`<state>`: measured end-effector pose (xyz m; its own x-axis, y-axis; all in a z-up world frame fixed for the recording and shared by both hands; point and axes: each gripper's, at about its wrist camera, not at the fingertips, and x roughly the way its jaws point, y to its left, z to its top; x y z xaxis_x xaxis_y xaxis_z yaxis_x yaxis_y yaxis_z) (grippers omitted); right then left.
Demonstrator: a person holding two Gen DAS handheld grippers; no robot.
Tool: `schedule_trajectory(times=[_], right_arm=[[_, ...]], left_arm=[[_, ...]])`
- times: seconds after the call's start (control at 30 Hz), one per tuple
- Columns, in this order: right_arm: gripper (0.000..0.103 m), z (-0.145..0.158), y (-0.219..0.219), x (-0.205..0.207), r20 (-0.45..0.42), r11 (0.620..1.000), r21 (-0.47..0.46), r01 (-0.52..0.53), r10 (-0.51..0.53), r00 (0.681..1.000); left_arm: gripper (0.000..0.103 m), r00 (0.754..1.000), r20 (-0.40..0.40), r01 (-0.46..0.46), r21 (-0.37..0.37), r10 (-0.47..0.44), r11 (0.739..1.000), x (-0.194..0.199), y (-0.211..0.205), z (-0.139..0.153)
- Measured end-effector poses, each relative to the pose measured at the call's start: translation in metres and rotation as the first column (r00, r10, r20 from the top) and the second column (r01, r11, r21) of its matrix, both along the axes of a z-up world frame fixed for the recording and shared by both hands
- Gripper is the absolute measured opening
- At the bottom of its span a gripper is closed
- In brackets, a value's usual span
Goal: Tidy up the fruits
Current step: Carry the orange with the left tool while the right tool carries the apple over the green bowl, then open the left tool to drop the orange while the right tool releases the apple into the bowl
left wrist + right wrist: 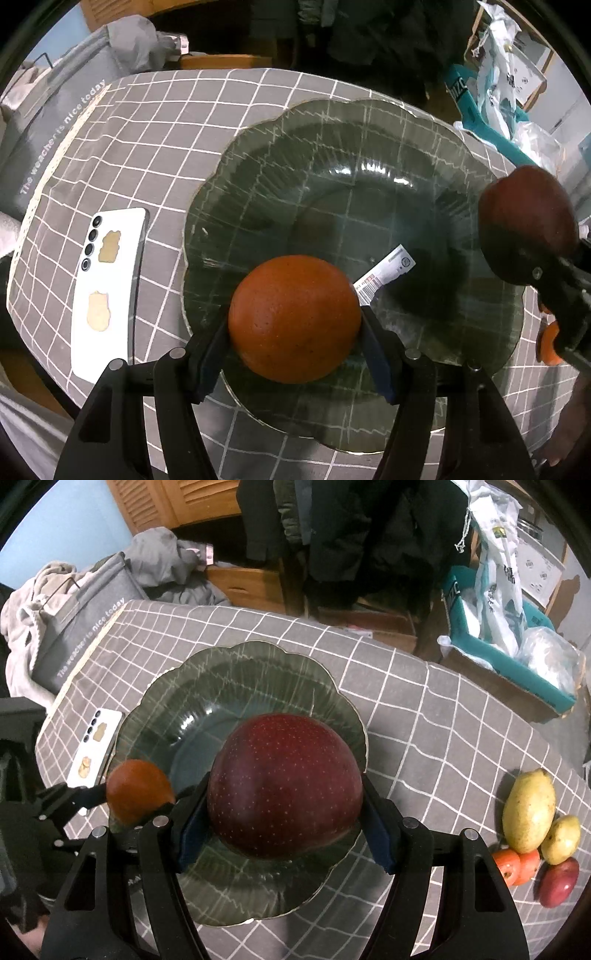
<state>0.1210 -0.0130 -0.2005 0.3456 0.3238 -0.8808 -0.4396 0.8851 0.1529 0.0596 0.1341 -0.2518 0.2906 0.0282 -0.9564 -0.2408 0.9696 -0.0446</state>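
Grey checked tablecloth (155, 122) with green scalloped plate (258, 155).
Left gripper (295, 328) pinches an orange (293, 317); right gripper (284, 794) pinches a red apple (284, 782), both above the plate.

A dark red apple (284, 786) is clamped between the blue pads of the right gripper (284, 805), above a green scalloped glass plate (166, 709) set on a grey checked tablecloth (424, 720). To the left, an orange (138, 790) is gripped by the left gripper (122, 797) over the plate's near-left rim. A white phone (94, 749) is seen lying just beyond the plate's left edge. At the far right, two yellow-green mangoes (530, 810), orange fruits (517, 866) and a small red apple (559, 882) are grouped together on the cloth
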Motion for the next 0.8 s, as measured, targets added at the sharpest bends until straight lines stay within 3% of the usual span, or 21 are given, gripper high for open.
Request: schedule_trajectory(times=[0.27, 0.33, 0.4, 0.8], right_arm=[[0.072, -0.001, -0.002, 0.001, -0.010, 1.000, 0.008, 0.005, -0.005, 1.000], [0.072, -0.002, -0.003, 0.002, -0.014, 1.000, 0.010, 0.010, -0.010, 1.000], [0.072, -0.002, -0.004, 0.004, -0.018, 1.000, 0.013, 0.014, -0.014, 1.000], [0.072, -0.006, 0.002, 0.003, -0.038, 1.000, 0.009, 0.003, -0.002, 0.999]], left_arm=[[0.069, 0.999, -0.031, 0.016, 0.006, -0.016, 1.000, 0.003, -0.004, -0.008], [0.082, 1.000, -0.014, 0.014, 0.000, -0.014, 1.000, 0.003, -0.003, -0.005], [0.089, 1.000, 0.015, 0.012, 0.005, -0.012, 1.000, 0.003, -0.003, 0.002], [0.089, 0.999, 0.043, -0.016, 0.012, 0.016, 1.000, -0.009, 0.009, 0.024]])
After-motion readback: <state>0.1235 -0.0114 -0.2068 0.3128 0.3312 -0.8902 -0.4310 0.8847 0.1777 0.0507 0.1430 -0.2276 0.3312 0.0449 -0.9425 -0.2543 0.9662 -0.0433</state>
